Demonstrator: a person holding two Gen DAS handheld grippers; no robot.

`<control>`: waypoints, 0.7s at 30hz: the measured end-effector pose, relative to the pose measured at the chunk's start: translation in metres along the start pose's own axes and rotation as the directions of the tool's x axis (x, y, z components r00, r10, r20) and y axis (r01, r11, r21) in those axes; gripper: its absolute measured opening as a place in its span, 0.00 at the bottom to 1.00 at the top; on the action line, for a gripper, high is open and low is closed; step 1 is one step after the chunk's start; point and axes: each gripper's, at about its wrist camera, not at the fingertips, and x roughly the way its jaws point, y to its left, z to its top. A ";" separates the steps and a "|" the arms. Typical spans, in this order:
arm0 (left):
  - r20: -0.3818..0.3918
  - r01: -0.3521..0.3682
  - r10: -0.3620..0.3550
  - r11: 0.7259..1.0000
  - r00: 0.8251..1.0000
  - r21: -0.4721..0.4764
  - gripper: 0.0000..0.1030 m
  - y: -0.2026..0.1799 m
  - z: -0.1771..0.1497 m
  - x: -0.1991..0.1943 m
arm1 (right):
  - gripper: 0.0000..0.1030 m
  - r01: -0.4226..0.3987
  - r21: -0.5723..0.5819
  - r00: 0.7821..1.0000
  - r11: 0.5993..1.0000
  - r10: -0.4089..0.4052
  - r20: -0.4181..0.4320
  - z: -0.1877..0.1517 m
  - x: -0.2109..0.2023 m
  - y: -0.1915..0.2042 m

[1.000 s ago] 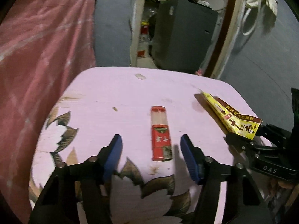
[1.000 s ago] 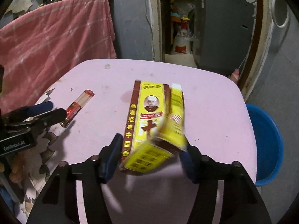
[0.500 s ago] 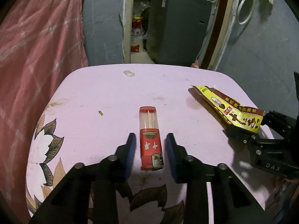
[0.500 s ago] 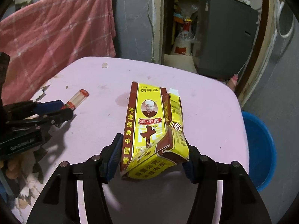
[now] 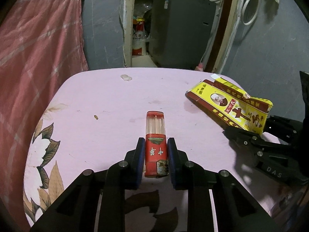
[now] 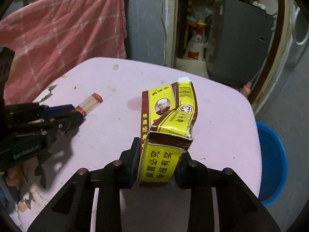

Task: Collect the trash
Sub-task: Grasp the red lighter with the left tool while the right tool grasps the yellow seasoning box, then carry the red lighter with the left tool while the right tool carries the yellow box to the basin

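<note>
Gripping two pieces of trash at once: the left gripper [image 5: 156, 155], jaws just narrowed, clamps the red toothpick holder [image 5: 155, 145] by its opaque lower half, still flat on the pink table [image 5: 108, 100]; the right gripper [image 6: 157, 163], likewise just closed, pinches the crumpled yellow carton [image 6: 166, 131] by its folded near end, its far end resting on the table, beside the blue bin [image 6: 272, 162], the probable destination.

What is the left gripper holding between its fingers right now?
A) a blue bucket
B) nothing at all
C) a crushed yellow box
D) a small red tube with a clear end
D: in the left wrist view the left gripper has its blue fingers pressed against both sides of the red tube lying on the pink table; the yellow box is in the right gripper.
</note>
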 end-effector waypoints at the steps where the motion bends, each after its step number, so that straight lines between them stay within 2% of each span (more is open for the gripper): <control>1: 0.005 0.001 -0.001 1.000 1.000 -0.003 0.18 -0.001 0.001 -0.001 | 0.27 0.000 0.002 1.000 1.000 0.000 0.010 0.000 -0.002 0.000; 6: 0.066 0.018 -0.016 0.999 0.998 -0.040 0.18 -0.006 0.003 -0.013 | 0.27 -0.010 0.021 0.996 1.000 0.008 0.085 -0.003 -0.014 -0.004; 10: 0.134 0.027 -0.020 0.998 0.991 -0.053 0.18 -0.013 0.009 -0.023 | 0.27 0.007 0.029 0.983 1.000 -0.012 0.183 -0.006 -0.031 -0.008; 16: 0.245 0.055 -0.033 0.995 0.969 -0.082 0.18 -0.026 0.018 -0.034 | 0.27 0.053 0.070 0.941 0.996 -0.073 0.329 -0.009 -0.063 -0.026; 21: 0.335 0.075 -0.048 0.995 0.941 -0.067 0.18 -0.050 0.024 -0.043 | 0.27 0.096 0.105 0.902 0.990 -0.131 0.412 -0.013 -0.085 -0.042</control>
